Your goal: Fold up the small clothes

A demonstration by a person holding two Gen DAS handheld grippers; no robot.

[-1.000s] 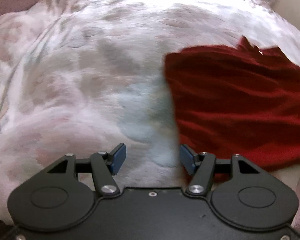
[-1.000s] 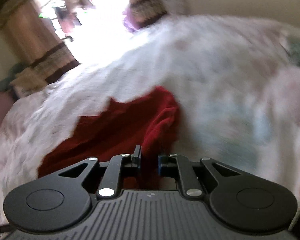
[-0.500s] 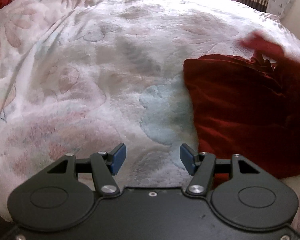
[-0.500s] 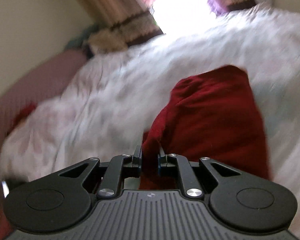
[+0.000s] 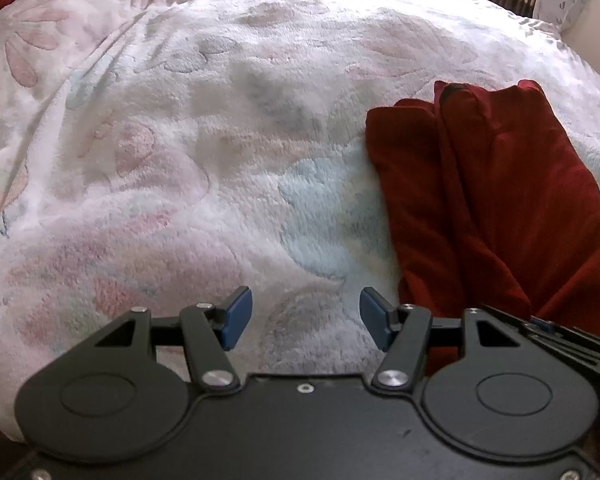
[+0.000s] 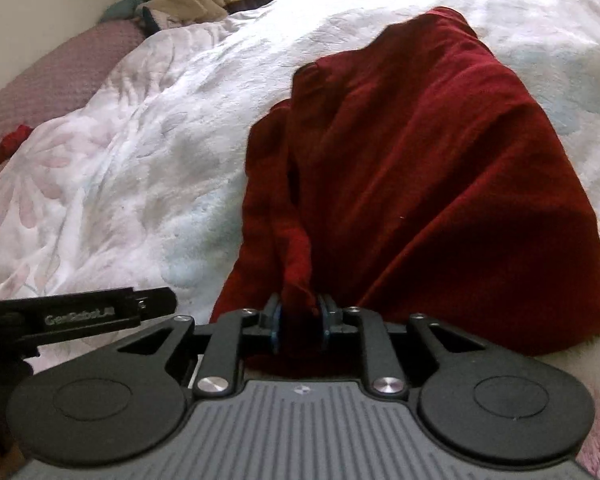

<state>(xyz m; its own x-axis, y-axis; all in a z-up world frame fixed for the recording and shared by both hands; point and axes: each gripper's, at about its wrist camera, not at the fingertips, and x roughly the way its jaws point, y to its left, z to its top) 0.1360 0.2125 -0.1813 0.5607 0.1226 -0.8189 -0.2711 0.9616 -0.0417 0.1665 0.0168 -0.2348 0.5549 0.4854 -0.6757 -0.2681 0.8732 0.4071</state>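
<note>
Red garment lying doubled lengthwise on the floral bed blanket, near corner pinched in the right tongs to steer the fold, left tongs spread wide and empty beside it.

Both cameras sit low and close over the bed, each looking forward past its own jaws. The left view faces mostly blanket; the right view faces the red garment, which both views share.
</note>
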